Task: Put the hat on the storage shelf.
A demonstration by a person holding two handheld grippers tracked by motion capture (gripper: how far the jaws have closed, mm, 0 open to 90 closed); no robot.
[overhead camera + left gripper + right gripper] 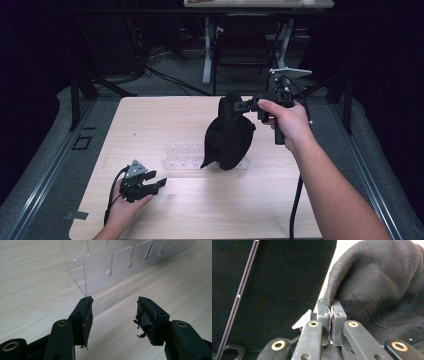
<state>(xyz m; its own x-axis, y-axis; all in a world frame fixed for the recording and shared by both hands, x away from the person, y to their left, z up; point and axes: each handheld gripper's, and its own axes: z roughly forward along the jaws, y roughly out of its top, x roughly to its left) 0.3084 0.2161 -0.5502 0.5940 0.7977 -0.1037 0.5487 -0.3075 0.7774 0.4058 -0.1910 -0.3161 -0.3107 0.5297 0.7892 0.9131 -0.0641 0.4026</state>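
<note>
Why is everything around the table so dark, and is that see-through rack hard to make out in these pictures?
High view: light falls on the pale wooden table while the surroundings stay dim, and the clear plastic slotted rack nearly vanishes against the wood. Left gripper view: the rack shows sharper, with bright edges. Right gripper view: the black fabric cap shows its weave, but the dark background hides detail.

High view: fixed above the near edge of the desk (150, 215), facing forward and down; takes in the whole top and the dark floor beyond its far edge.
Left gripper view: low over the desk, close behind the clear slotted rack (110, 267); shares rack and wood with the high view.
Right gripper view: raised, pressed close to the black cloth (382, 290), also shared with the high view.
</note>
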